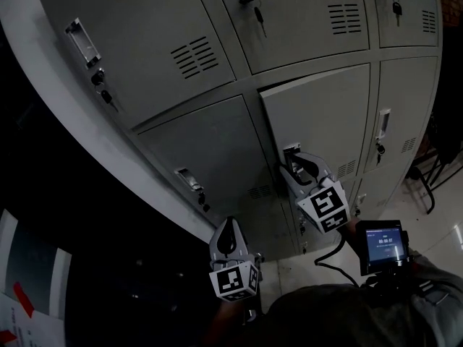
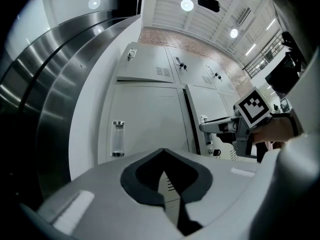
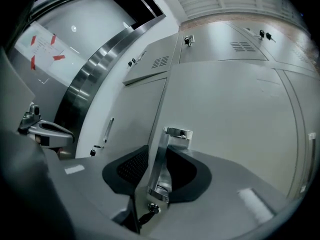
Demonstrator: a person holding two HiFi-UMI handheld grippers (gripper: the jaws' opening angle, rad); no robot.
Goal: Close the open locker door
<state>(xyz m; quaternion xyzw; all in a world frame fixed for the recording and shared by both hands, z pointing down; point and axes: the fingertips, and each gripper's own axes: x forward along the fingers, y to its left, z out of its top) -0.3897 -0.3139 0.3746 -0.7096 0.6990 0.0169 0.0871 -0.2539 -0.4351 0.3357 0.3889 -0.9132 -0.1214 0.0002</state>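
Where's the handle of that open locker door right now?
The door handle sits between the jaws of the right gripper, at the lower left edge of the open locker door, middle row, right of centre in the head view.

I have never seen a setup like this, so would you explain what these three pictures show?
There is no robot here: a person holds a claw tool in each hand. The head view looks down from the person's head at grey lockers; one door stands ajar. The other two pictures come from a camera riding on each claw. The left claw is shut and empty. The right claw has that door's handle between its jaws; whether it already pinches it is unclear.
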